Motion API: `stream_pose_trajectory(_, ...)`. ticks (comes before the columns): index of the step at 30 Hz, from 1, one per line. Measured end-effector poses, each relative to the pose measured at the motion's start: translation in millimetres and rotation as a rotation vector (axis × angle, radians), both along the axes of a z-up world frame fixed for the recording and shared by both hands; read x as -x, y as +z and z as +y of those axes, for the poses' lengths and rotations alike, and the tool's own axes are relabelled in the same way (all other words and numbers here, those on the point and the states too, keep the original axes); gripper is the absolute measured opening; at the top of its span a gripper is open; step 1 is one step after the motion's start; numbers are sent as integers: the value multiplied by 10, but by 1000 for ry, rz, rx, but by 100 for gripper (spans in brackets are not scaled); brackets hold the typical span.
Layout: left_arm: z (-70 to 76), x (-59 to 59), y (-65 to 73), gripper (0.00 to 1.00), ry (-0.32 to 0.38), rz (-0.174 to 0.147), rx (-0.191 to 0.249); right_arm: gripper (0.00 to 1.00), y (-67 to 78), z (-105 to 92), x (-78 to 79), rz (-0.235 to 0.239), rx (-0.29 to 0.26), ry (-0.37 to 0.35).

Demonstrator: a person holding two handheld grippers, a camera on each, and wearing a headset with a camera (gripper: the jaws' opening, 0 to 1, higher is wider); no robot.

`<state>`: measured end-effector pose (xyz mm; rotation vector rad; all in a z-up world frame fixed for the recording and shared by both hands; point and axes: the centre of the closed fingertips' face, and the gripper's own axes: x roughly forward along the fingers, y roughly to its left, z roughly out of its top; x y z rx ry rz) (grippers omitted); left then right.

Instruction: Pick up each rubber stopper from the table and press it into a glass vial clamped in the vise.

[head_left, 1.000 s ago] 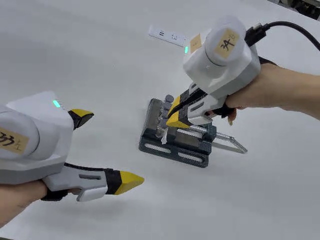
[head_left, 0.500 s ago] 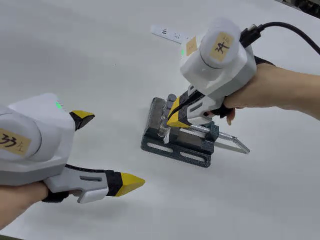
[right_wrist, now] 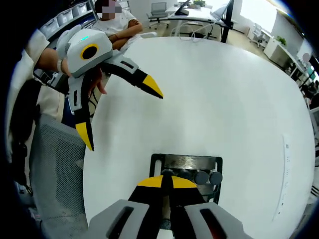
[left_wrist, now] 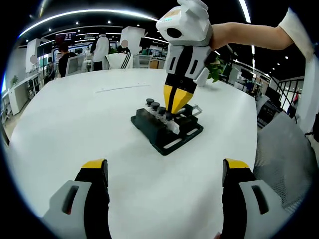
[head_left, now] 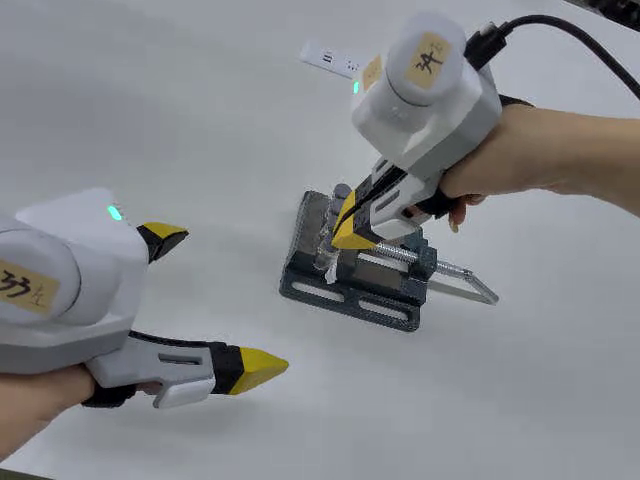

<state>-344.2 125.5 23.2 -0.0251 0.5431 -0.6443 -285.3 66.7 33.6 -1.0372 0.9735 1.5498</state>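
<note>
A dark vise (head_left: 350,285) stands mid-table and clamps a row of glass vials (head_left: 326,238) with grey rubber stoppers (left_wrist: 152,103). My right gripper (head_left: 343,238) points down with its yellow tips shut, touching the near end of the vial row. I cannot tell whether anything sits between the tips. In the right gripper view the shut right gripper (right_wrist: 167,182) rests over the vise (right_wrist: 187,162), with stoppered vials (right_wrist: 208,177) just to its right. My left gripper (head_left: 212,302) hovers open and holds nothing, left of the vise. The left gripper view has that gripper (left_wrist: 164,167) facing the vise (left_wrist: 167,130).
A white power strip (head_left: 330,60) lies at the far side of the table. The vise's screw handle (head_left: 462,282) sticks out to the right. A black cable (head_left: 570,52) runs from the right gripper. Bare white tabletop surrounds the vise.
The right gripper has tipped more upright while its tips stay at the vial row. The left gripper has hardly moved.
</note>
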Motion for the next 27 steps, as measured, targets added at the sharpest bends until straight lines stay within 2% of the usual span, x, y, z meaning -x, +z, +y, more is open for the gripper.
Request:
stream_pose_trajectory(3, -10, -13, -11, 94, -1, 4, 3, 0, -2, -4, 8, 3, 15, 5)
stream_pose_trajectory(5, -22, -27, -6, 94, -2, 5, 7, 0, -8, 3, 19, -13, 30, 11)
stream_pose_trajectory(6, -26, -32, -9, 94, -2, 5, 9, 0, -5, -3, 21, -29, 37, 43)
stream_pose_trajectory(13, -52, -63, -20, 94, 1, 8, 20, 0, -8, -18, 32, -35, 72, 39)
stream_pose_trajectory(14, -53, -65, -19, 94, 2, 8, 21, 0, -8, -21, 34, -33, 73, 43)
stream_pose_trajectory(16, -49, -65, -28, 94, 5, 9, 23, 0, -16, -21, 21, -12, 75, 3)
stream_pose_trajectory(27, -26, -72, -70, 94, 23, 15, 32, 0, -47, 2, 0, -14, 65, -5)
